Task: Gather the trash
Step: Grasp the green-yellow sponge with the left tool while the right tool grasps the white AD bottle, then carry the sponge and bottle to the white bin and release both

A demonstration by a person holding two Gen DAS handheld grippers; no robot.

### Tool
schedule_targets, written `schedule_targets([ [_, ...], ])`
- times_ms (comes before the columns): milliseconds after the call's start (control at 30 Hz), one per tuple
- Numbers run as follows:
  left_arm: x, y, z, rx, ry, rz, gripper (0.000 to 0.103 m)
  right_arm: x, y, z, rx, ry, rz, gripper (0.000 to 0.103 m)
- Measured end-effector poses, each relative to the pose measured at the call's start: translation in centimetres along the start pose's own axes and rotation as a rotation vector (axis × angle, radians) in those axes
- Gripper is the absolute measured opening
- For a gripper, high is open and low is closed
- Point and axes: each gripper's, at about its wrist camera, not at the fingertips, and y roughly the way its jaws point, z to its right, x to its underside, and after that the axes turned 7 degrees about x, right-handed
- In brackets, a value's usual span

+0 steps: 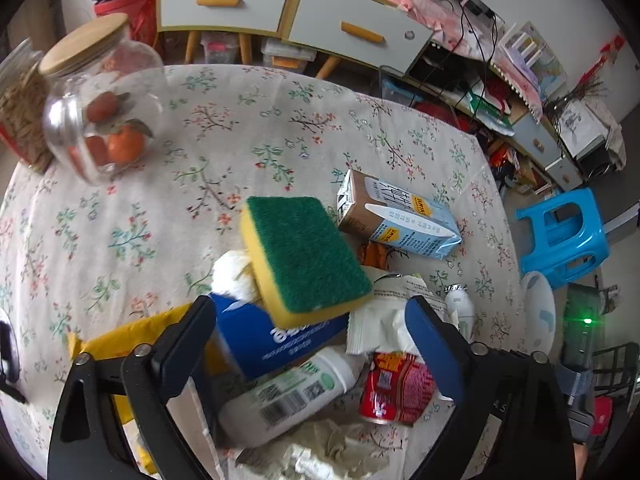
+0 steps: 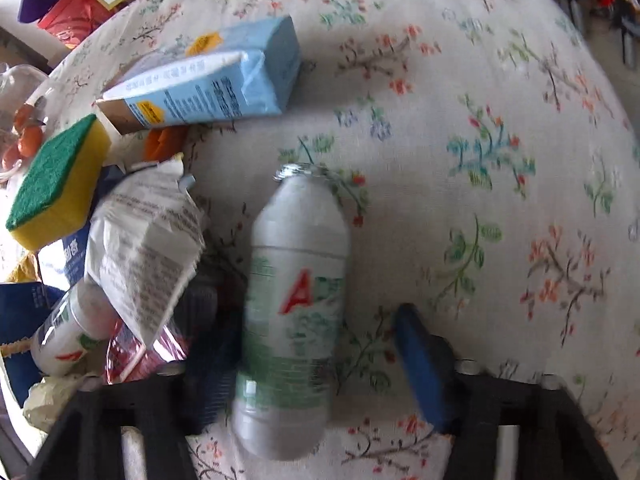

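My glass jar (image 1: 102, 120) holds orange fruit. My left gripper (image 1: 312, 344) gapes empty over litter; my right gripper (image 2: 308, 360) straddles a blurred bottle (image 2: 294, 308), contact unclear.

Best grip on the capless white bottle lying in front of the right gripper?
Take the white bottle across its straight labelled middle, coming from above, one pad per long side. It lies flat, neck pointing away, between the right gripper pads; bare cloth on its right, the crumpled wrapper close on its left.
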Motion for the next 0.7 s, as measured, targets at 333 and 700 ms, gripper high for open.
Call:
schedule_targets([
  [333,0.1,3.0,1.4,-0.134,0.087,-0.004,0.067,-0.4,-1.4,1.2,0.006,0.011,0.03,0.039],
  [700,0.8,-1.4,1.6,-0.062,0.057,0.115,0.061,1.0,-5.4,4.0,-0.026,0.063,0.102,0.039],
])
